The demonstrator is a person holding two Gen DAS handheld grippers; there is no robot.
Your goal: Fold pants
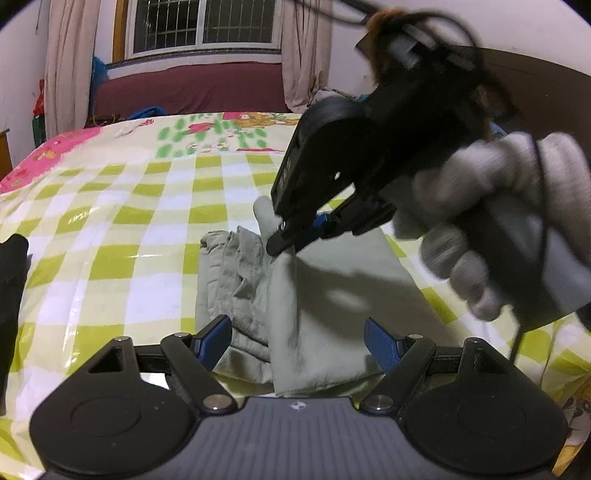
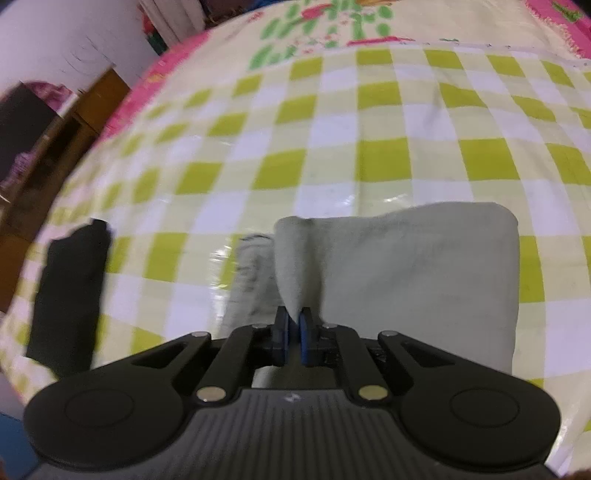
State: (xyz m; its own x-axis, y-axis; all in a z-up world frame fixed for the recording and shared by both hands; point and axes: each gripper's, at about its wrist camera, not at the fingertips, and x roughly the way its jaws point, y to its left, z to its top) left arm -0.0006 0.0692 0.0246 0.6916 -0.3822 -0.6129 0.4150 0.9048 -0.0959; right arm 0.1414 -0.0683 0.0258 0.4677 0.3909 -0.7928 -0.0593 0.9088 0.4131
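**Right claw pinching pants fold, left claw wide and empty**

Surroundings: pale green pants (image 1: pixel 317 295) lie partly folded on a bed under a green-and-white checked sheet (image 1: pixel 147 206). A dark folded cloth (image 2: pixel 70 295) sits well left of the pants, apart from them. Nothing lies between the claws and the pants.

Right gripper (image 2: pixel 294 334): blue pads pressed together on a raised ridge of pants fabric, lifted into a peak.

Left gripper (image 1: pixel 297 339): fingers spread wide over the pants' near edge, nothing between them.

Left view only: right gripper from the side, gloved hand (image 1: pixel 480 229) on its handle, window (image 1: pixel 203 26), curtains, maroon bench. Right view only: the pinch close up, the pants' squared far corner, brown wooden furniture (image 2: pixel 74 122) at left.
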